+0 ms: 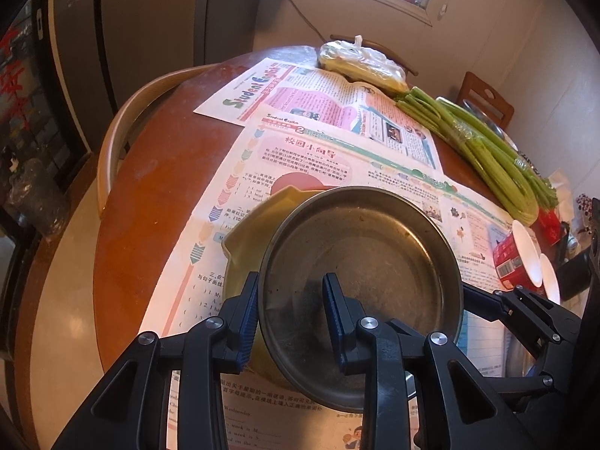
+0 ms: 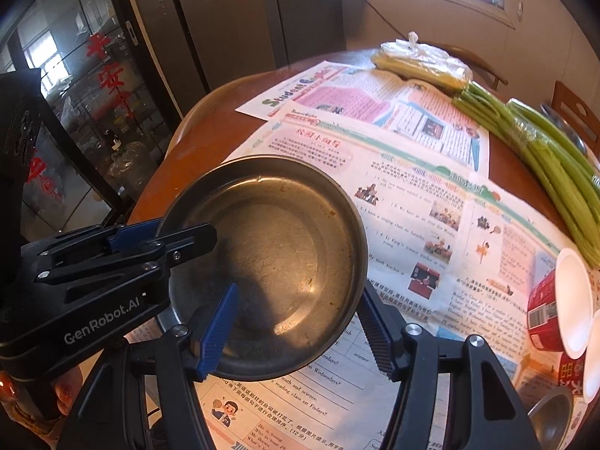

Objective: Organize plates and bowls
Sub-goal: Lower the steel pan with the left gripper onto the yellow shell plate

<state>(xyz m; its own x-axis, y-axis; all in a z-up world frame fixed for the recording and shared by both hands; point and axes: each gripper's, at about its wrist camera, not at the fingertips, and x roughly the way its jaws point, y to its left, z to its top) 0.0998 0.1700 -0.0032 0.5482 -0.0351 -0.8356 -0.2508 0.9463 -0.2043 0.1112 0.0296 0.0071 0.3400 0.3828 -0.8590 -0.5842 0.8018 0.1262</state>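
Note:
A stainless steel plate is held tilted above a yellow bowl on the newspaper-covered round table. My left gripper is shut on the plate's near-left rim, one finger inside and one outside. In the right wrist view the same plate fills the middle, with the left gripper clamped on its left rim. My right gripper is open, its fingers either side of the plate's near rim, the left fingertip over the plate's inside.
Two red-and-white bowls lie on their sides at the right, with another metal dish below them. A bundle of green stalks and a bagged yellow item lie at the back right. Chairs stand around the table.

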